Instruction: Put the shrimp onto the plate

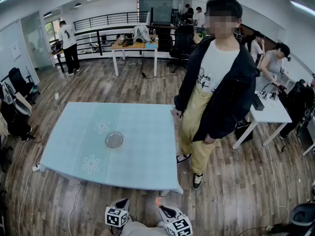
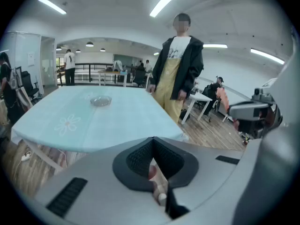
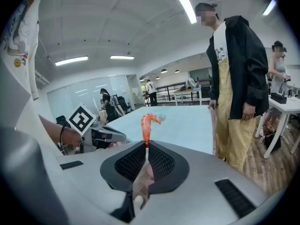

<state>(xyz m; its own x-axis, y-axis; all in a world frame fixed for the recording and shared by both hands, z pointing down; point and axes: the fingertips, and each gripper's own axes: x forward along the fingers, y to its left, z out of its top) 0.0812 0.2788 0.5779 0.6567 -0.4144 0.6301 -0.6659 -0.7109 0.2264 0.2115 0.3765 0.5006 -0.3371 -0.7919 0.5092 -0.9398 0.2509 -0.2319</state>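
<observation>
The orange-red shrimp (image 3: 148, 125) stands up from the tips of my right gripper (image 3: 146, 146), which is shut on its tail end. In the head view the shrimp (image 1: 158, 201) is a small red spot below the table's near edge, at the right gripper (image 1: 160, 208). The round glass plate (image 1: 114, 139) sits empty near the middle of the light blue table (image 1: 142, 156); the plate (image 2: 100, 101) also shows in the left gripper view. My left gripper (image 2: 151, 142) is shut with nothing in it and is held level beside the right one, short of the table.
A person in a black jacket and yellow trousers (image 1: 215, 87) stands at the table's right side, one hand on its edge. Wooden floor surrounds the table. White desks (image 1: 268, 113) and other people are further back. A cable (image 1: 75, 203) runs on the floor at the left.
</observation>
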